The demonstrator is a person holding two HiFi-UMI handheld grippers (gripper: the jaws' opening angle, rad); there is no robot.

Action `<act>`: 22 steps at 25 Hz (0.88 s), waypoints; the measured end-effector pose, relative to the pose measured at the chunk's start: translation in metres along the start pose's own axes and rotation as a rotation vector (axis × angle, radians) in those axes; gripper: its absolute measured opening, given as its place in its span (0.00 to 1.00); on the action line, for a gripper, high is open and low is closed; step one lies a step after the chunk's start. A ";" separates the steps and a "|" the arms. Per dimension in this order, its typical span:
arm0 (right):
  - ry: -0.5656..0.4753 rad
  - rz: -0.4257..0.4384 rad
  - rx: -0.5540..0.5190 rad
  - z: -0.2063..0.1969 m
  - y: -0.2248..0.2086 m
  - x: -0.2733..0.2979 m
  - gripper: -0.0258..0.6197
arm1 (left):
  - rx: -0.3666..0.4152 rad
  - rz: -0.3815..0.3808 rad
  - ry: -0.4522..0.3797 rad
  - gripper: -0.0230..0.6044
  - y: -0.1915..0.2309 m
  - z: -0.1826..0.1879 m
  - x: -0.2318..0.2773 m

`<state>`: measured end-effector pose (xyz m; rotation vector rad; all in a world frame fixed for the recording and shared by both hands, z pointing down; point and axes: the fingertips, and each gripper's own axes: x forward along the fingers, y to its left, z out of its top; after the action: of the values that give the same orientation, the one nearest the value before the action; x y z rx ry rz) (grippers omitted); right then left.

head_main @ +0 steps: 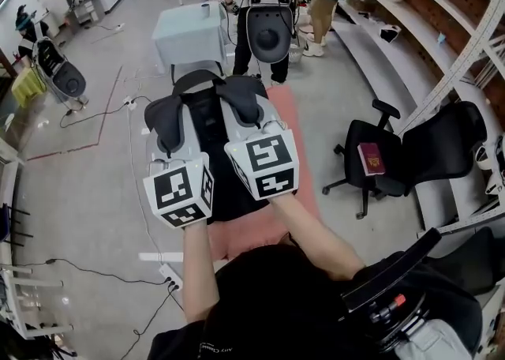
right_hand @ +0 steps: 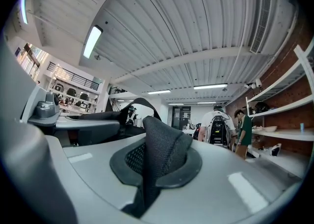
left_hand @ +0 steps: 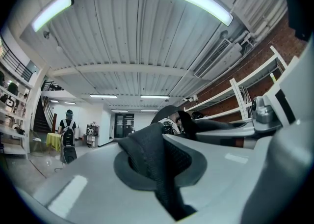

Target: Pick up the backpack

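Pinching one padded mesh shoulder strap (left_hand: 147, 152) each, left tongs (left_hand: 164, 179) and right tongs (right_hand: 149, 174) hold the backpack (head_main: 207, 149); the slippery mesh might slide free under the bag's weight.

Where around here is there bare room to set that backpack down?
Widest free patch: the grey floor left of the pink mat below the backpack, past the cables. A narrower strip lies between the mat and the office chair. Ahead is crowded: covered table, people. The chair's seat holds a red book.
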<state>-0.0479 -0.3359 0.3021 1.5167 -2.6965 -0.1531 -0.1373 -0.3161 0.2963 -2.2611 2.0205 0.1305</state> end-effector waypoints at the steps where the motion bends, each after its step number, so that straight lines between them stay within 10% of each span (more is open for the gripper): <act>1: -0.004 0.004 -0.005 0.000 0.000 0.002 0.09 | 0.000 0.002 -0.001 0.08 0.002 0.000 0.002; 22: 0.013 0.000 -0.010 -0.010 -0.005 0.028 0.09 | 0.001 -0.008 0.038 0.08 0.010 -0.014 0.025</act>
<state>-0.0573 -0.3627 0.3108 1.5089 -2.6814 -0.1562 -0.1450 -0.3441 0.3062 -2.2886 2.0288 0.0866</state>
